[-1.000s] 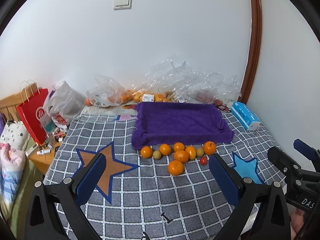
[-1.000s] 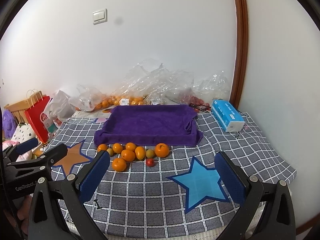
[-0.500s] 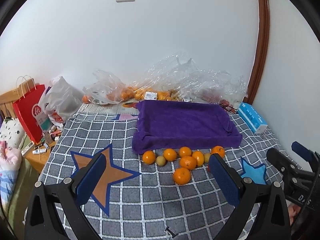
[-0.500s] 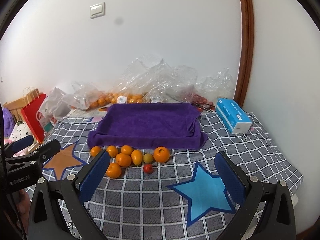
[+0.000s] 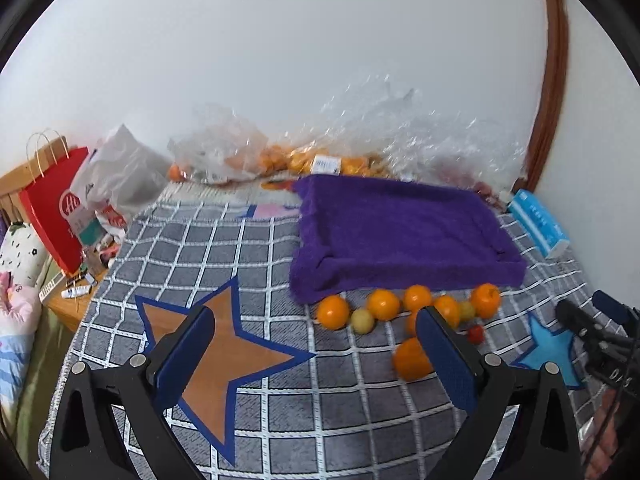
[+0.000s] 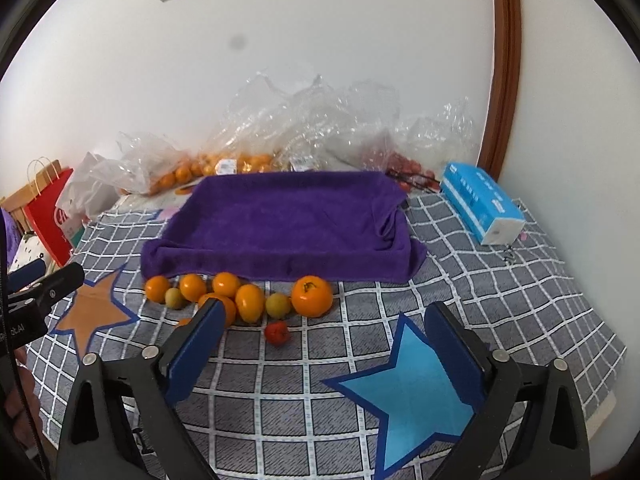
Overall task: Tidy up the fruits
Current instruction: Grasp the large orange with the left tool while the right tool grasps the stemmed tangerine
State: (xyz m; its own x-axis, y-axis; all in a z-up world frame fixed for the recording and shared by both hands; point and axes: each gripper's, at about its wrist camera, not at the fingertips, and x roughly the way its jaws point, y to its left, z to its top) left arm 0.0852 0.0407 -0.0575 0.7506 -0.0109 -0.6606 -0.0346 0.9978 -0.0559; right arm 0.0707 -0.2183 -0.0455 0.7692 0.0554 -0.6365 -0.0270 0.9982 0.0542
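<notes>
Grey checked bedspread [image 6: 360, 364] w/ loose oranges [image 6: 312, 295] beside purple towel-lined tray [image 6: 280, 220]: approach step, both tools, left tool [image 5: 316, 354] & right tool [image 6: 326, 350], wide & empty; next, close on one fruit.

Left gripper [image 5: 316, 344] and right gripper [image 6: 322, 340] both hover level, jaws spread wide, holding nothing.

checked bedspread [image 6: 480, 280], purple towel [image 6: 280, 220], fruits [image 6: 248, 300]

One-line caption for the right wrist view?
Open right gripper faces loose oranges and a small red fruit before a purple towel-lined tray.
</notes>
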